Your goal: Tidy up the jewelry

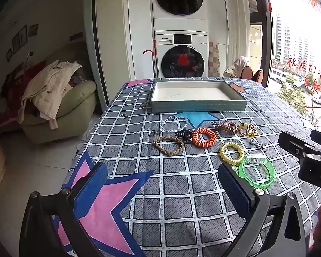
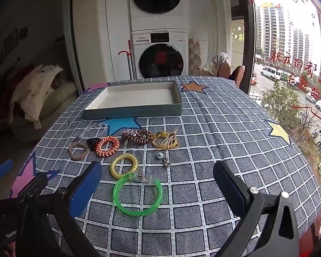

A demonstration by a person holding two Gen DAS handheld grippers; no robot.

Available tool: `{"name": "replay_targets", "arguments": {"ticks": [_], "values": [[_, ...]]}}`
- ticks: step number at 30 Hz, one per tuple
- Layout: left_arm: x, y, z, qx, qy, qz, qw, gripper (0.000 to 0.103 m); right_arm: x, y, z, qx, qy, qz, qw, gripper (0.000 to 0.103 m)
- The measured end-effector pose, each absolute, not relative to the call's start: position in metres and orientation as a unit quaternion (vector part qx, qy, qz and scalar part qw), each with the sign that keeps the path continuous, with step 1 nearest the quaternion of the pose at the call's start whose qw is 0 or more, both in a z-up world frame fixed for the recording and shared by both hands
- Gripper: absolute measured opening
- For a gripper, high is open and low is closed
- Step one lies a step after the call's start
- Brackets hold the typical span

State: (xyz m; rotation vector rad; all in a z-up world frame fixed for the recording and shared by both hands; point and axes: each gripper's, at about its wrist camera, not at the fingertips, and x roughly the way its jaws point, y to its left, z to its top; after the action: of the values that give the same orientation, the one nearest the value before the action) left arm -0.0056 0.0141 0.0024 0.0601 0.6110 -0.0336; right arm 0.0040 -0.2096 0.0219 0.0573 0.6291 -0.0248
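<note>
Counted on the checked cloth: one shallow grey rectangular tray with white lining [image 2: 132, 109]; three coiled spiral rings, orange [image 2: 107, 146], yellow [image 2: 124, 165], brown [image 2: 137, 137]; one translucent green plastic bangle [image 2: 138, 197]; one braided tan rope bracelet [image 2: 78, 150].

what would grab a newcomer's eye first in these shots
Probably the neon green bangle, lying nearest on the checked tablecloth between the open right gripper's fingers. Behind it lie the yellow coil tie and orange coil tie, and farther back the tray sits empty.
</note>
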Motion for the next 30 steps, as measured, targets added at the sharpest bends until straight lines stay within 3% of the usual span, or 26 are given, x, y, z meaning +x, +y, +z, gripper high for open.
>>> {"name": "replay_targets", "arguments": {"ticks": [30], "values": [[-0.0029, 0.0102, -0.0032, 0.030, 0.308, -0.019, 0.951, 0.103, 0.0057, -0.2097, 0.0216, 0.031, 0.312, -0.008, 0.949, 0.103]]}}
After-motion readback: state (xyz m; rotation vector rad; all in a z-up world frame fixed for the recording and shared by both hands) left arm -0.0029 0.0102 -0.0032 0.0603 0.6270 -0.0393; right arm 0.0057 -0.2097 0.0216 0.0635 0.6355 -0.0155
